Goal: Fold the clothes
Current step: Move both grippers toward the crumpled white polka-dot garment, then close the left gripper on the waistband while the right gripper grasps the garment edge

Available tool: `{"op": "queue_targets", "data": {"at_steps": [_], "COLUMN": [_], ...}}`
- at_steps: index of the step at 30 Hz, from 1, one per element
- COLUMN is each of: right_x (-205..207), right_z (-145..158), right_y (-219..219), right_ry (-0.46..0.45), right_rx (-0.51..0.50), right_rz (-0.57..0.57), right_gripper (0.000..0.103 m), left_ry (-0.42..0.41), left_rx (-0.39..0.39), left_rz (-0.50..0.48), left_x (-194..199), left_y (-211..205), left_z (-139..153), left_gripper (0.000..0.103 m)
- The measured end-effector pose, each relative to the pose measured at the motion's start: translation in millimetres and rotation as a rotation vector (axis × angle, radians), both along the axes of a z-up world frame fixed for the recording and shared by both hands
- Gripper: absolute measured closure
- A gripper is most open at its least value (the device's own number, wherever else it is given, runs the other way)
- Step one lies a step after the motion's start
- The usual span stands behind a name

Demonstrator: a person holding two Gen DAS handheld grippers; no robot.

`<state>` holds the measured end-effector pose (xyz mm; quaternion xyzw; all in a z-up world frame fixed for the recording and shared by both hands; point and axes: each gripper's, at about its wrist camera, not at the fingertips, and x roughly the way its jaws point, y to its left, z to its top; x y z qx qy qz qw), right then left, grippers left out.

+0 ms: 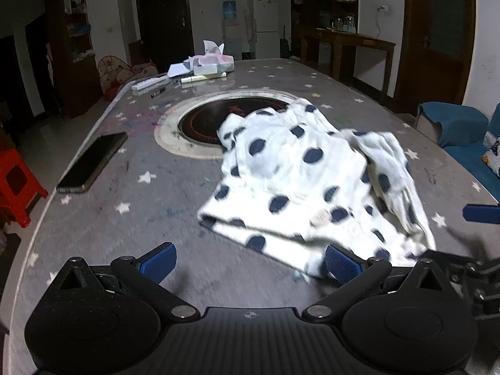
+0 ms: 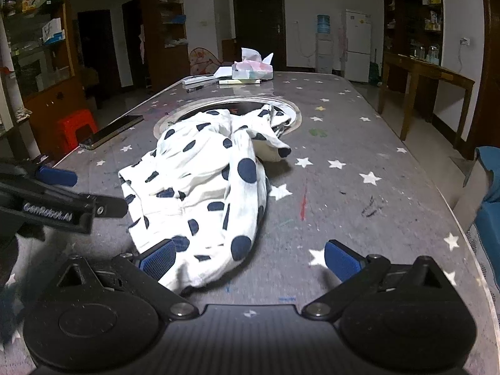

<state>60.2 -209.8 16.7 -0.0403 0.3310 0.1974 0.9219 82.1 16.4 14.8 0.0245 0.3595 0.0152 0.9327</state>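
Note:
A white garment with navy polka dots lies crumpled on the grey star-patterned table, its far part over the round inset hotplate. My left gripper is open at the garment's near-left hem, its right pad against the cloth edge. In the right wrist view the garment spreads ahead and to the left. My right gripper is open, and its left pad rests at the near hem. A blue finger of the left gripper shows at the left edge.
A dark phone lies near the table's left edge. A tissue box, papers, pens and a remote sit at the far end. A red stool stands left of the table, a blue sofa right.

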Motion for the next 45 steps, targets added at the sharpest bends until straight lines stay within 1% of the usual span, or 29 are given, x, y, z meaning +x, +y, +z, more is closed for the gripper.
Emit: {"op": "queue_targets", "data": {"at_steps": [2,3,9,10,12,13,14,16,20,22,23,24,25,27,28,29,32,33,34,36,39,41,42,45], "right_x": [4,5,14,16,19,21,23,26,31,33,34,35,35,37,37,38,38,39,39,39,38,38,37,35], "right_z": [0,0,-3,-3,-4,-5,-5,-6,-8,-8,-9,-9,-9,-9,-9,-9,-10,-10,-10,-10,-9,-8,-7,-3], "right_y": [2,2,5,6,7,7,7,8,8,9,9,9,9,8,7,7,6,5,5,4,0,-2,-4,-8], "right_ry": [0.003,0.007,0.033,0.036,0.042,0.045,0.051,0.061,0.076,0.082,0.086,0.090,0.092,0.099,0.103,0.106,0.115,0.117,0.119,0.122,0.122,0.122,0.118,0.107], "right_rx": [0.000,0.003,0.018,0.018,0.019,0.022,0.025,0.033,0.046,0.053,0.058,0.063,0.065,0.073,0.075,0.077,0.085,0.087,0.091,0.100,0.110,0.121,0.124,0.134], "right_rz": [0.004,0.008,0.027,0.031,0.035,0.036,0.038,0.040,0.048,0.053,0.055,0.058,0.059,0.059,0.059,0.059,0.061,0.062,0.063,0.067,0.061,0.057,0.053,0.046], "right_gripper": [0.002,0.005,0.009,0.010,0.013,0.015,0.015,0.020,0.027,0.034,0.035,0.040,0.044,0.049,0.053,0.054,0.063,0.069,0.073,0.081,0.087,0.089,0.093,0.095], "left_ry": [-0.005,-0.007,-0.018,-0.016,-0.012,-0.007,-0.002,0.010,0.025,0.034,0.039,0.043,0.046,0.050,0.051,0.052,0.055,0.054,0.051,0.047,0.042,0.036,0.034,0.025], "left_rx": [0.004,0.004,0.028,0.031,0.033,0.030,0.025,0.014,0.006,-0.002,-0.007,-0.015,-0.025,-0.043,-0.050,-0.057,-0.076,-0.077,-0.074,-0.075,-0.087,-0.092,-0.091,-0.099], "left_rz": [0.009,0.013,0.020,0.016,0.017,0.016,0.014,0.003,-0.023,-0.034,-0.039,-0.045,-0.050,-0.062,-0.071,-0.079,-0.095,-0.096,-0.096,-0.094,-0.085,-0.082,-0.081,-0.081], "left_x": [8,12,34,38,44,48,50,55,61,63,64,65,66,67,67,67,65,65,64,62,56,51,49,39], "left_y": [5,7,20,22,27,29,31,35,37,38,38,39,40,41,41,41,41,41,40,41,43,44,44,45], "left_z": [1,1,0,-1,-3,-4,-5,-7,-12,-14,-16,-16,-17,-17,-17,-17,-17,-16,-16,-14,-11,-9,-8,-3], "left_gripper": [0.000,0.000,0.001,0.003,0.010,0.011,0.015,0.020,0.023,0.028,0.031,0.036,0.038,0.046,0.048,0.052,0.064,0.070,0.074,0.086,0.092,0.094,0.094,0.095]}}
